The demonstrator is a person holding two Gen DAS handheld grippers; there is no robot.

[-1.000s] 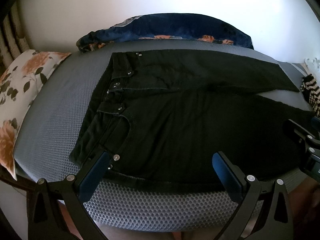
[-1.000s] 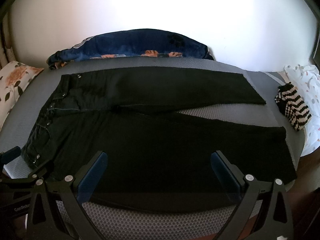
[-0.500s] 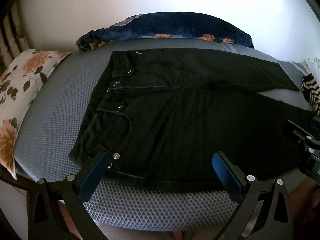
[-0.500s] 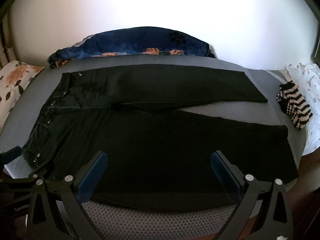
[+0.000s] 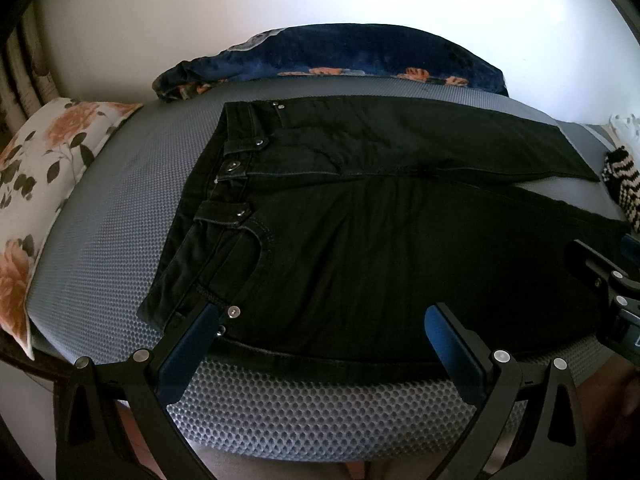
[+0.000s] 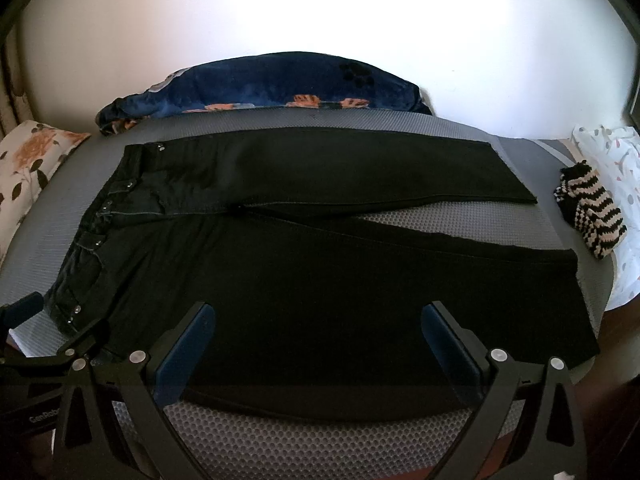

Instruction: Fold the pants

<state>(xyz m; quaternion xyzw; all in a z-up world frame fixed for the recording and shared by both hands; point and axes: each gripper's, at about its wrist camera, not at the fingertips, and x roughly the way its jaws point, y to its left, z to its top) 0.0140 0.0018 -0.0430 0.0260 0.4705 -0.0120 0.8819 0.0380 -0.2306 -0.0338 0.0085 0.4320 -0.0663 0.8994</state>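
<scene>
One pair of black pants (image 6: 304,280) lies unfolded on the grey mattress (image 5: 120,216).
Two grippers, left gripper (image 5: 320,336) and right gripper (image 6: 318,336), sit at the mattress's near edge, jaws spread, empty.

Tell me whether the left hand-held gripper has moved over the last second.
Yes, slightly. In the left wrist view the left hand-held gripper has eased back: the rivet on the black pants by its left finger sits a little higher against the fingertip than before.
</scene>
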